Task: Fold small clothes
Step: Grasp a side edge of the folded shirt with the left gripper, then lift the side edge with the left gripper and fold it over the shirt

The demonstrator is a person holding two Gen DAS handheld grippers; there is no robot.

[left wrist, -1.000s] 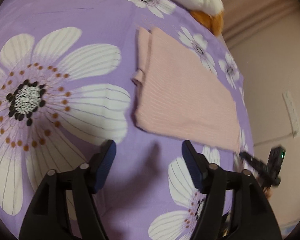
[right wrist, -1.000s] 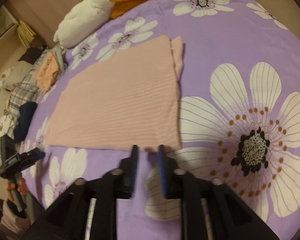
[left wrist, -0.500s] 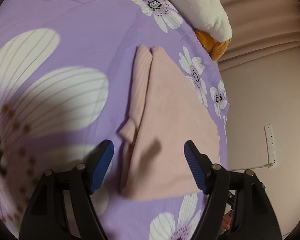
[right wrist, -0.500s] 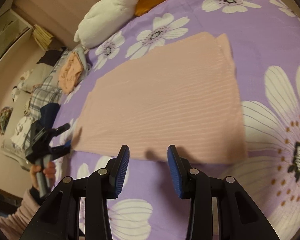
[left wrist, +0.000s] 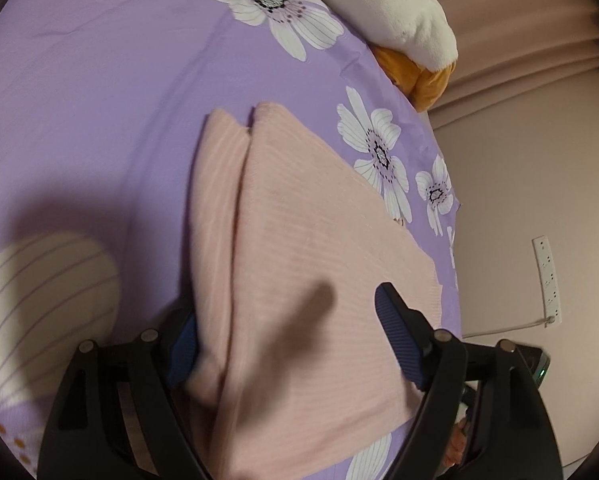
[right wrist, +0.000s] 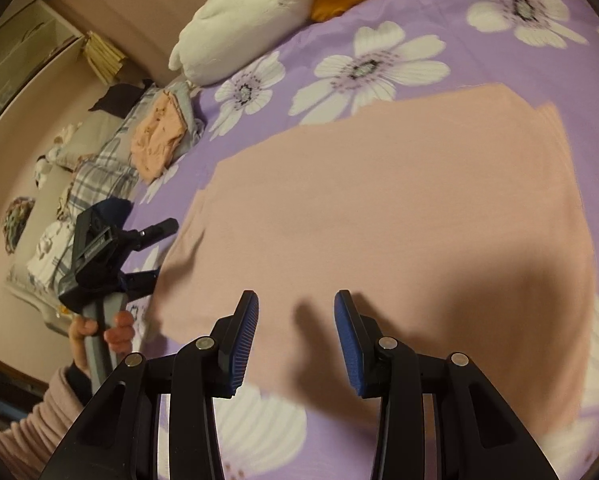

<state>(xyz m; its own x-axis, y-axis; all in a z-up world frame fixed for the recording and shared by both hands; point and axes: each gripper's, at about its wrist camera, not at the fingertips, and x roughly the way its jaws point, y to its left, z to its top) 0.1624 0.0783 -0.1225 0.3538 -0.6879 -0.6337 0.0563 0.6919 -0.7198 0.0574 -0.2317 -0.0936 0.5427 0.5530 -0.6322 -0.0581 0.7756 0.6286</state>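
Observation:
A pink ribbed garment (left wrist: 311,248) lies folded flat on the purple flowered bedsheet (left wrist: 99,100). My left gripper (left wrist: 289,340) straddles its near corner and its jaws are opening. The cloth lies between the blue pads, and a fold of it covers part of the left pad (left wrist: 181,346). No pad presses on it. In the right wrist view the same garment (right wrist: 399,200) fills the middle. My right gripper (right wrist: 295,340) hovers open over its near edge with nothing pinched. The left gripper (right wrist: 155,254) shows at the cloth's left edge, held by a hand (right wrist: 99,332).
A white and orange plush toy (right wrist: 251,32) lies at the head of the bed. A heap of clothes (right wrist: 155,140) sits beyond the bed's left side. The bed edge and a wall with a power strip (left wrist: 545,276) are to the right in the left wrist view.
Both grippers have moved forward from in front of the garment to over its near edge. The right jaws have spread from a narrow gap, and the left jaws stand a little wider.

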